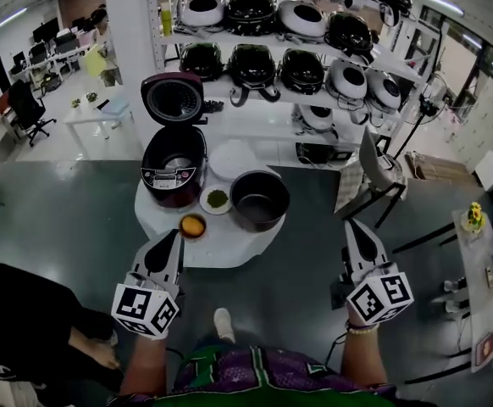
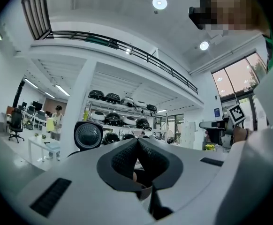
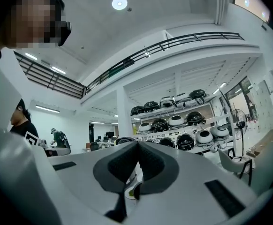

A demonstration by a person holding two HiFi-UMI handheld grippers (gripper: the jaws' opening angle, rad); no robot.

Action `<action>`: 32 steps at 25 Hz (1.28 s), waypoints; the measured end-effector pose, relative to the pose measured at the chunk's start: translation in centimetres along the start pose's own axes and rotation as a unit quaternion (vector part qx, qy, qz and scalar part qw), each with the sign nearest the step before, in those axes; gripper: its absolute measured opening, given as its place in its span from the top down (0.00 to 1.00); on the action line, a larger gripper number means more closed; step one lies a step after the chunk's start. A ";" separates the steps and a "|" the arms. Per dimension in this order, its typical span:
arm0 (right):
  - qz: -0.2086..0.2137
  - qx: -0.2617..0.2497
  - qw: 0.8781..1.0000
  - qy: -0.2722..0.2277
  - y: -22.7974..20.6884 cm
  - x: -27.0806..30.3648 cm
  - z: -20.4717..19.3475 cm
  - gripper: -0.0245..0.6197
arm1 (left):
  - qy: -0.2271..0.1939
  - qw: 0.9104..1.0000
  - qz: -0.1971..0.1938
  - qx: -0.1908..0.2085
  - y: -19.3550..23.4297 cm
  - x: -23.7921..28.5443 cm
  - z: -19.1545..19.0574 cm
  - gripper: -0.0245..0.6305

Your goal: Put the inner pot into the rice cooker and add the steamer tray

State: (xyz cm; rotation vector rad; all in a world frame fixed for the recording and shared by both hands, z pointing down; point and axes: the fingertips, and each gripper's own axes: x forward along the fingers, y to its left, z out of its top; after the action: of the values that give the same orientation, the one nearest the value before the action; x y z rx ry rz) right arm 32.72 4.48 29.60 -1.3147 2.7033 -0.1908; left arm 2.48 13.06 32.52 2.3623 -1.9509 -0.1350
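Observation:
A dark red rice cooker (image 1: 173, 170) stands on the small round white table (image 1: 229, 248), its lid (image 1: 173, 98) raised. Right of it sits the dark inner pot (image 1: 259, 199). Behind the pot lies the white steamer tray (image 1: 233, 159). My left gripper (image 1: 177, 234) hangs shut and empty just short of the table's near left edge. To the right of the table my right gripper (image 1: 349, 224) is also shut and empty, over the floor. The cooker's open lid (image 2: 88, 135) shows past the closed tips in the left gripper view. Both grippers point level at the table.
A small dish of green stuff (image 1: 217, 199) and a small bowl of orange stuff (image 1: 192, 225) sit on the table's front. Shelves with several rice cookers (image 1: 280, 32) rise behind. A chair (image 1: 373, 172) stands to the right. A person's legs (image 1: 26, 312) are at lower left.

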 end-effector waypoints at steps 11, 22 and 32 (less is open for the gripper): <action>0.024 -0.002 1.000 0.003 2.7 17.7 -0.6 0.95 | 0.000 1.000 -0.008 0.002 13.1 10.1 0.7 0.93; 0.027 -0.003 0.999 0.030 1.4 23.1 -2.6 0.95 | 0.002 0.996 -0.081 -0.024 13.2 16.1 -0.1 0.81; 0.021 -0.006 0.999 0.029 0.1 23.3 -3.7 0.95 | 0.026 0.989 -0.148 -0.007 10.4 20.2 -3.8 0.35</action>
State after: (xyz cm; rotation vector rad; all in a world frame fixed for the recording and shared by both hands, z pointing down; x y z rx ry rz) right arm 17.75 -13.64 31.76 -1.2750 2.7816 -0.2129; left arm -3.47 -8.74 37.10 2.6028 -1.5594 -0.1021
